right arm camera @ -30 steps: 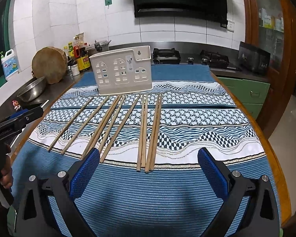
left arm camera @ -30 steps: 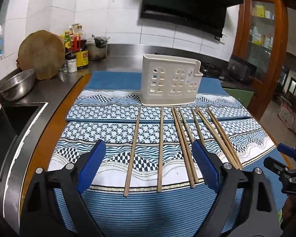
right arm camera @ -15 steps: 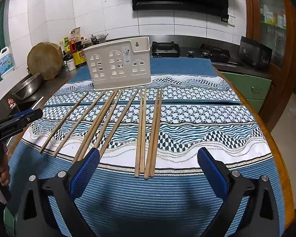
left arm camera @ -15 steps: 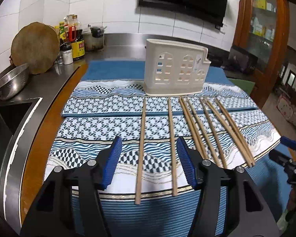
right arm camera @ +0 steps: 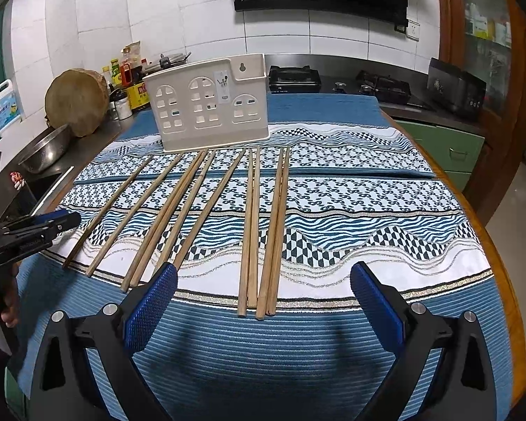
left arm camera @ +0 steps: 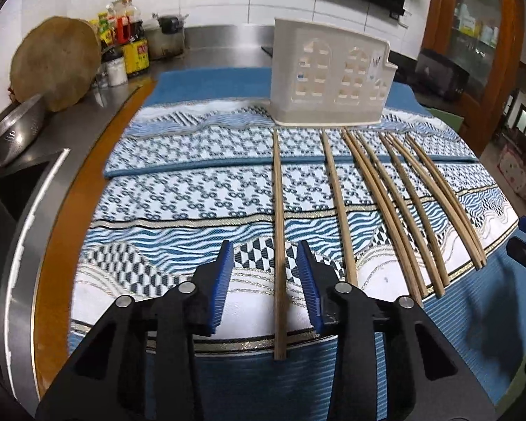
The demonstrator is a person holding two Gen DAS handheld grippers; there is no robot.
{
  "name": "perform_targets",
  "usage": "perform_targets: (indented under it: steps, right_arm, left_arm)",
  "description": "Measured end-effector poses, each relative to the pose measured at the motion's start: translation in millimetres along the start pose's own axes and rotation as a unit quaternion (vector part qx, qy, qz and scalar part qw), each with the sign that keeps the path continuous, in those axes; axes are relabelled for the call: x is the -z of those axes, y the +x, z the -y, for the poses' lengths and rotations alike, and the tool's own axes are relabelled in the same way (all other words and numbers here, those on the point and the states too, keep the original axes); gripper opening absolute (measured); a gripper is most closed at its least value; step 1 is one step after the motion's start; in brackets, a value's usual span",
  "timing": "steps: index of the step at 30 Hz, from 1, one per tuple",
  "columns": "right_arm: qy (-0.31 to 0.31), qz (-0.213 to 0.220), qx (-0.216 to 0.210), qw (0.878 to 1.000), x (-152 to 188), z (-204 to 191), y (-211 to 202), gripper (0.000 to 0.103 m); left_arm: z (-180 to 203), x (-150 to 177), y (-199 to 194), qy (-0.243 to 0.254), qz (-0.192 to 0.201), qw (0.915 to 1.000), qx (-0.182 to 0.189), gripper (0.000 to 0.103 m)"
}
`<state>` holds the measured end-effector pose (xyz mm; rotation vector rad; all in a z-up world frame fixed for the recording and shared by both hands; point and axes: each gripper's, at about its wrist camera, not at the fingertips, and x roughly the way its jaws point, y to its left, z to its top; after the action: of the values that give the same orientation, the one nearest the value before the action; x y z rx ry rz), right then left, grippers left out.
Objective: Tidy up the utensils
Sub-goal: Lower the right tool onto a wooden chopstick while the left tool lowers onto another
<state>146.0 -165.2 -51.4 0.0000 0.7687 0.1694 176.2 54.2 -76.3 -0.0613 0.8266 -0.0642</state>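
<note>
I find my left claw [left arm camera: 265, 273] low over the patterned cloth [left arm camera: 193, 193] on the counter [left arm camera: 73, 210], its blue pads [left arm camera: 224, 280] set to either side of the leftmost chopstick [left arm camera: 279, 245]; a gap shows on both sides of the stick, so the claw is released and grips nothing; the stick lies flat, its near end reaching past the pads toward me; the other chopsticks [left arm camera: 396, 210] lie in a row to its right, tips pointing at the white utensil holder [left arm camera: 329, 77] standing upright at the cloth's far end; my right claw [right arm camera: 263, 301] hangs spread wide and empty, just short of the near ends of the two rightmost pairs [right arm camera: 263, 231]
</note>
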Motion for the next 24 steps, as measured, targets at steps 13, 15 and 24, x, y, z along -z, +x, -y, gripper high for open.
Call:
perform_targets:
  steps: [13,15,24]
  right_arm:
    - [0.006,-0.023,-0.003,1.000,2,4,14,0.076]
    - [0.010,-0.027,-0.003,1.000,3,6,16,0.074]
    - [0.020,-0.045,-0.007,0.999,9,11,25,0.047]
  left_arm:
    - [6,2,24,0.006,-0.028,0.9996,0.006,0.025]
    - [6,2,25,0.007,-0.027,0.9996,0.005,0.025]
    - [10,1,27,0.015,-0.026,0.9995,-0.007,0.025]
